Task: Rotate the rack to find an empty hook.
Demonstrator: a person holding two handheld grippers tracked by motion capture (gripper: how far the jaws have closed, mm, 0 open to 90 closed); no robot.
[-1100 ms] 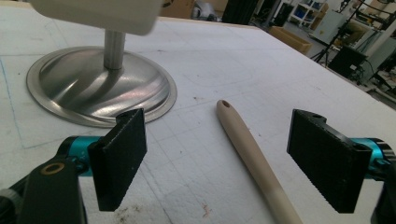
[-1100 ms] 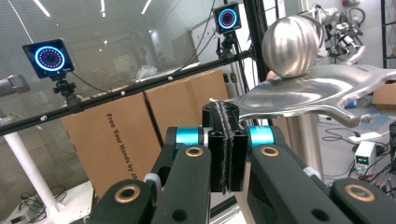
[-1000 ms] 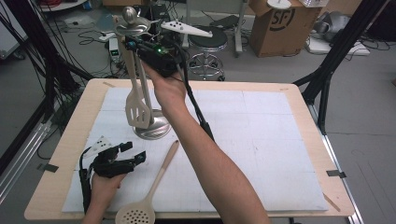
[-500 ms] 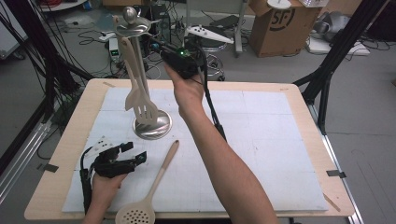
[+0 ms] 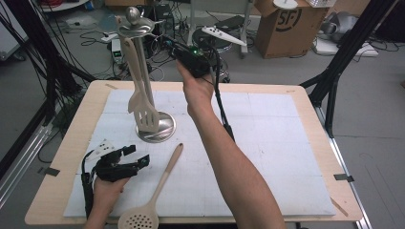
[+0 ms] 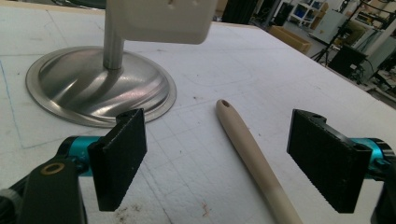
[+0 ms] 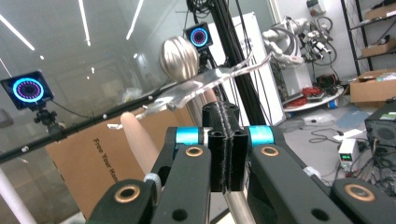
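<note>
A steel utensil stand rises from a round base to a ball knob, and a cream slotted spatula hangs from its top arm. A cream skimmer spoon lies on the white mat in front of it. My left gripper rests low on the mat, open, its pads either side of the spoon handle without touching it. The stand base is just beyond. My right gripper is held high to the right of the stand's top, shut and empty. Its closed jaws face the knob.
The white mat covers a wooden table. Cables, a stool and a cardboard box sit on the floor behind the table. Black tripod legs stand off the right edge.
The right hand has drawn its gripper away from the stand's top, rightwards and slightly down, and the spatula stays hanging there. The left gripper has not moved.
</note>
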